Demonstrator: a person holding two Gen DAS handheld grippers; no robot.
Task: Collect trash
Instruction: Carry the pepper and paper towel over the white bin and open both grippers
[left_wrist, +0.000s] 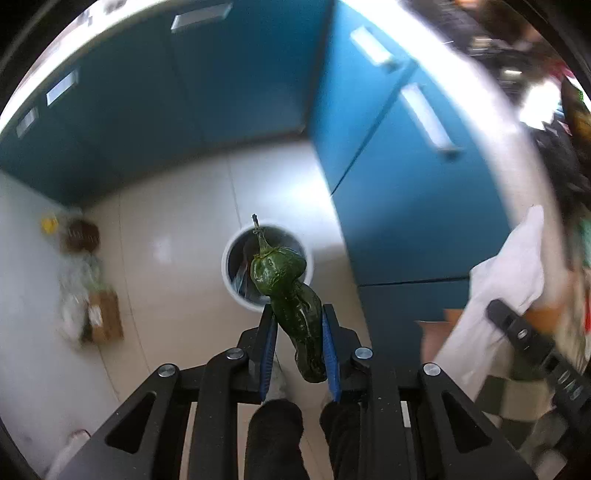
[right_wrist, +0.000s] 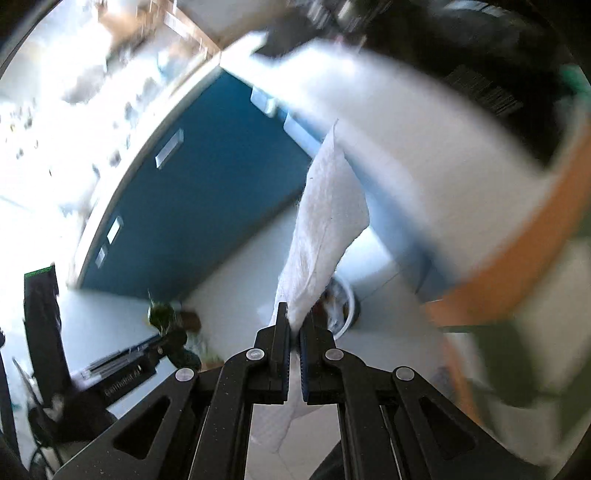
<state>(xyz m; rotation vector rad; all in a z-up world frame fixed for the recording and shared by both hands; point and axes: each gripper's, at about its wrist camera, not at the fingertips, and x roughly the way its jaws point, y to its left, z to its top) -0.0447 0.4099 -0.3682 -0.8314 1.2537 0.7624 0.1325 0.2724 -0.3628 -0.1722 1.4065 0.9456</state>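
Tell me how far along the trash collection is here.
Done: some scraps already lie in the white round bin. In hand: the left gripper grips a wrinkled green pepper over the bin; the right gripper grips a white paper towel. Left: dropping both.

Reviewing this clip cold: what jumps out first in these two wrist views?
The wrinkled green pepper pinched in the left gripper grabs the eye, hanging in line with the open white trash bin on the pale floor. In the right wrist view, a white paper towel sticks up from the shut right gripper. Behind both stand teal cabinets.
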